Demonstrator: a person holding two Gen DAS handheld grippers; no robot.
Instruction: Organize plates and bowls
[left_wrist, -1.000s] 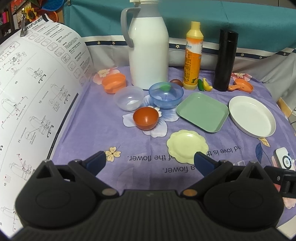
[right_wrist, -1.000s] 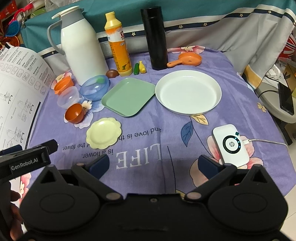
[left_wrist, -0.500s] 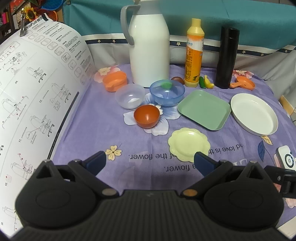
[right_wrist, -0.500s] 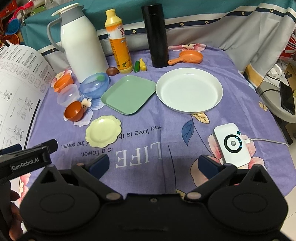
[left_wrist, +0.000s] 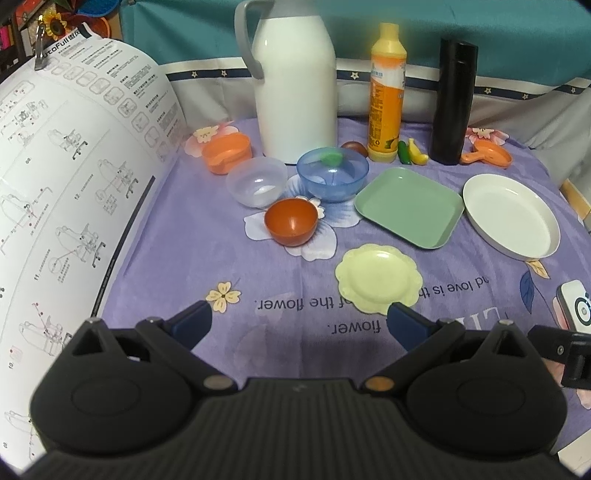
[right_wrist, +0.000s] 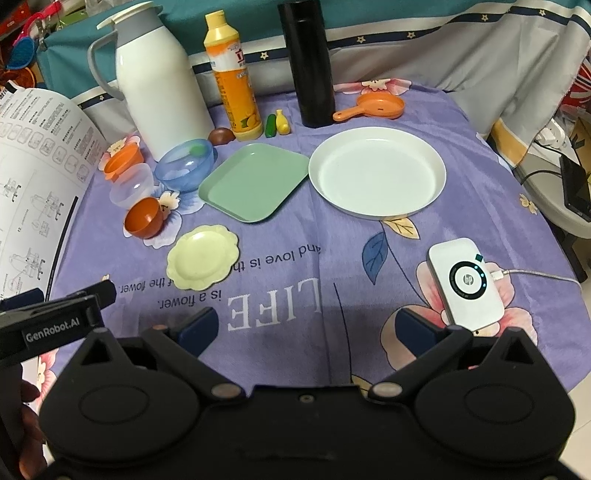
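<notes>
Plates and bowls on purple floral tablecloth (right_wrist: 295, 280), by size: white round plate (right_wrist: 376, 171), right; green square plate (right_wrist: 255, 181), touching it on the left; blue bowl (left_wrist: 332, 173); scalloped yellow plate (left_wrist: 378, 277), nearest; clear bowl (left_wrist: 256, 181); red-orange bowl (left_wrist: 291, 221). Left gripper (left_wrist: 299, 321) and right gripper (right_wrist: 303, 326): fingers spread wide, empty, hovering above near cloth edge.

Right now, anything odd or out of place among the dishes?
One oddity: a small green piece sits inside the blue bowl; the other bowls look empty. Nothing spilled or tipped; the plates lie flat and separate.
</notes>
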